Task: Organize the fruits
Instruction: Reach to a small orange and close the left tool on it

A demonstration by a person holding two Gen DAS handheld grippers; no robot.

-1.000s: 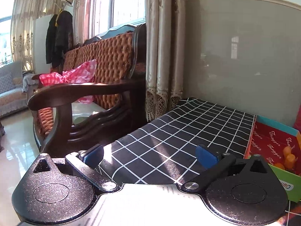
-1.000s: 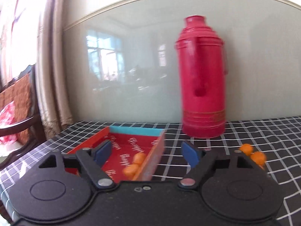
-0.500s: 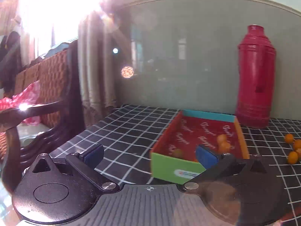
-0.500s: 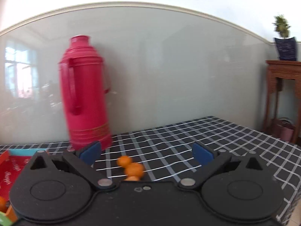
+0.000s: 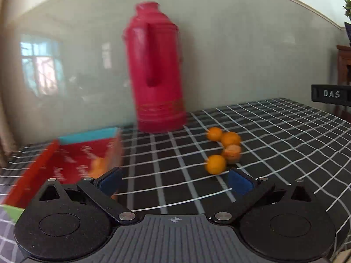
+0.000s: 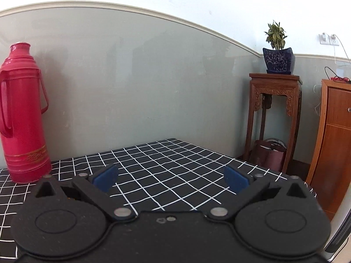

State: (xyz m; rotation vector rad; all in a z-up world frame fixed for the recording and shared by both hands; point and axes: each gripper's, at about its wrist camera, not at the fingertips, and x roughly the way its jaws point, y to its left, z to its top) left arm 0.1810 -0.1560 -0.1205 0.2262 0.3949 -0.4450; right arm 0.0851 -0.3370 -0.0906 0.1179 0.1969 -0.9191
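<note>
Surface (image 5: 274,131) is wearing a black cloth with a white grid, its back edge sitting against the wall. Red thermos (image 5: 156,72) is standing upright near the back edge. Four small oranges (image 5: 223,149) are lying loose in a tight cluster, well in from the edges. Open red box (image 5: 65,164) is resting toward the left edge, holding at least one orange (image 5: 97,167).

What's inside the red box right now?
In the red box, one blurred orange fruit shows near its right wall. The left tongs cover the box's near end, so any more fruit there is hidden.
</note>
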